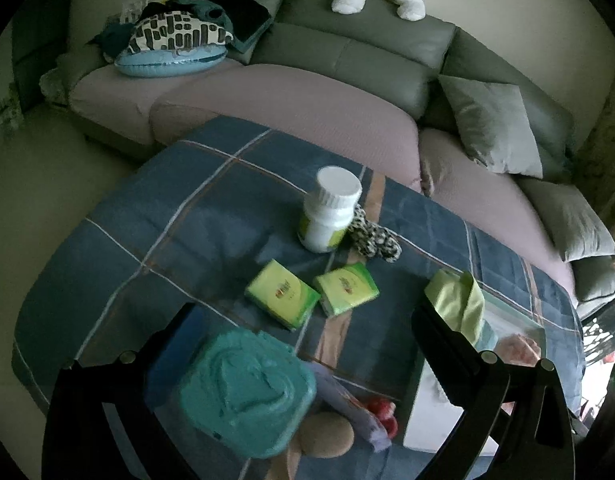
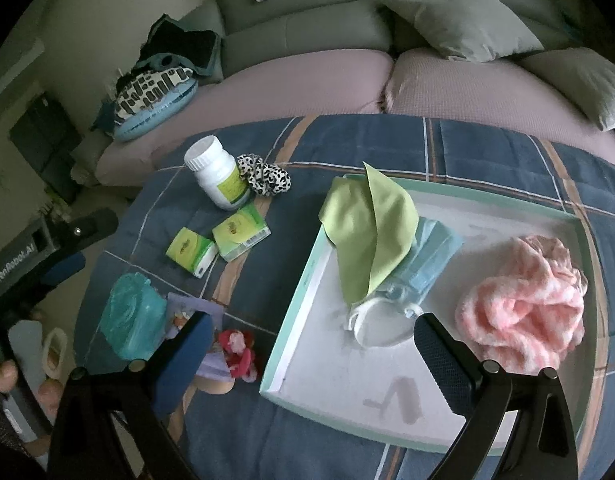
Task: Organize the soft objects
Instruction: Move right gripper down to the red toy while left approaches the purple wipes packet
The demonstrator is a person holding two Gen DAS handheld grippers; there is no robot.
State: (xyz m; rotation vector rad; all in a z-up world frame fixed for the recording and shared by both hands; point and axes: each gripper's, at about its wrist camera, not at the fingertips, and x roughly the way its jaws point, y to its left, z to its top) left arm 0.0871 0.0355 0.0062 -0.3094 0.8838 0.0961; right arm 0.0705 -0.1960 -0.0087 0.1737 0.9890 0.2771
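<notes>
teal wipes pack (image 1: 243, 392) nearest, betw your L gripper (image 1: 299, 344) fingers, wide open, holding nothing | soft, squashy, slick: pinch mid-body | R gripper (image 2: 307, 340) open, empty, over tray (image 2: 291, 344) right | leopard scrunchie (image 2: 263, 176) far-left on surface

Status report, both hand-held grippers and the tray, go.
Left hand-held gripper open, above teal wipes pack. Right hand-held gripper open, empty, over tray. Tray holds green cloth, pink towel. Leopard scrunchie outside, beside white bottle.
</notes>
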